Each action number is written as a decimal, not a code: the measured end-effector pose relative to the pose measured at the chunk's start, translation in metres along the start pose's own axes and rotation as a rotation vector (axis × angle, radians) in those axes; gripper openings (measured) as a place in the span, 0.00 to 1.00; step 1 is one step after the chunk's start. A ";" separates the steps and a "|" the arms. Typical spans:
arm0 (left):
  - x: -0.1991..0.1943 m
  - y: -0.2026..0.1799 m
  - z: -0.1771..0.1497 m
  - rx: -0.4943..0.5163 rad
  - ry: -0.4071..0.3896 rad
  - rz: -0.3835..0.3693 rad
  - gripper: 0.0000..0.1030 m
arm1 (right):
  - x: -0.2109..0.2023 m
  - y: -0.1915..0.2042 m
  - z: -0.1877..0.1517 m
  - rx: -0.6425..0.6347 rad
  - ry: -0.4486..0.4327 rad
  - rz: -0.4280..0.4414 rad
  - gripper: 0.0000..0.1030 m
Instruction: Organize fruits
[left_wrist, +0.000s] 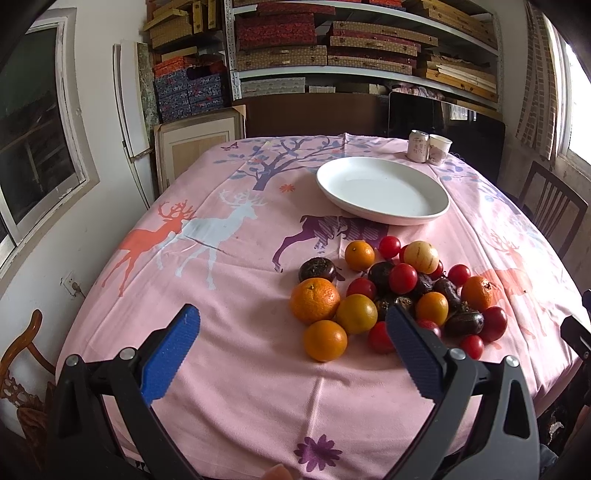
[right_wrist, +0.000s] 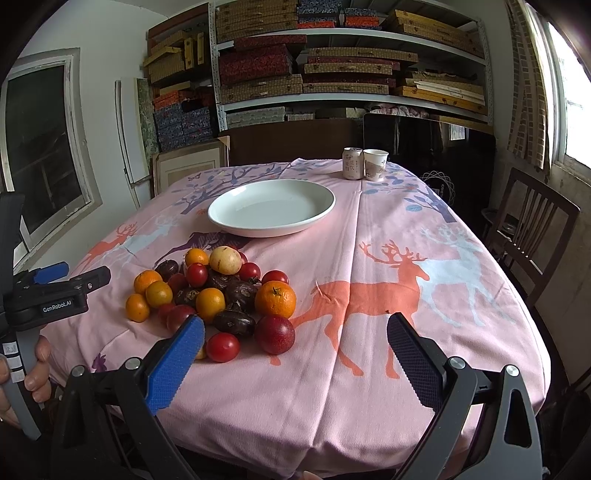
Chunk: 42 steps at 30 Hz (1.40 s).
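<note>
A table under a pink cloth (left_wrist: 236, 325) printed with deer fills both views. In the left wrist view, a loose heap of fruit (left_wrist: 399, 295) lies right of centre: oranges, small red tomatoes, dark wrinkled fruits and one pale yellow fruit on top. In the right wrist view the same heap sits left of centre. Beyond it, toward the top of the table, stands a white plate (left_wrist: 384, 216) with nothing on it. It looks set there to receive the fruit, so the sorting seems not yet begun.

At the far edge, upper right in the left view, a can (left_wrist: 418, 146) and a paper cup (left_wrist: 439, 148) stand touching side by side, well apart from the heap.

The left gripper (left_wrist: 291, 350) fills the bottom of its view, jaws spread wide and holding nothing. Its right finger overlaps the near edge of the heap in the picture; whether it touches a tomato cannot be told. An orange (left_wrist: 325, 340) lies between the two fingers, nearer the right one.

The right gripper (right_wrist: 295, 354) is likewise wide open and empty, low in its frame. Its left finger overlaps the heap's near edge, with a tomato (right_wrist: 222, 347) just beside it. At the left edge of this view, a hand (right_wrist: 35, 373) holds the other gripper's handle.
</note>
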<state>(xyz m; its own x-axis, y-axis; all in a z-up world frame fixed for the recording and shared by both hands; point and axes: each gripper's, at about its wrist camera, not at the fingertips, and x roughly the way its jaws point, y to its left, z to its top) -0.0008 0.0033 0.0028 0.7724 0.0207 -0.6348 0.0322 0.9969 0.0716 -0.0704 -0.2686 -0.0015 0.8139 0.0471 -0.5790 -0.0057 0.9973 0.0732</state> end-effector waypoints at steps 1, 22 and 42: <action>0.000 0.000 0.000 -0.001 0.001 -0.001 0.96 | -0.001 0.001 -0.001 -0.002 -0.001 0.001 0.97; 0.000 0.000 -0.001 -0.001 0.002 -0.001 0.96 | 0.000 0.001 -0.003 -0.001 0.004 0.003 0.97; 0.000 0.001 0.000 -0.001 0.001 -0.002 0.96 | 0.000 0.002 -0.004 -0.001 0.004 0.002 0.97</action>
<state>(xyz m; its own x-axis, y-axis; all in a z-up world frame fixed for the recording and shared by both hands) -0.0006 0.0040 0.0024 0.7715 0.0190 -0.6360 0.0327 0.9970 0.0695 -0.0729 -0.2659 -0.0047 0.8113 0.0498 -0.5824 -0.0085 0.9973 0.0735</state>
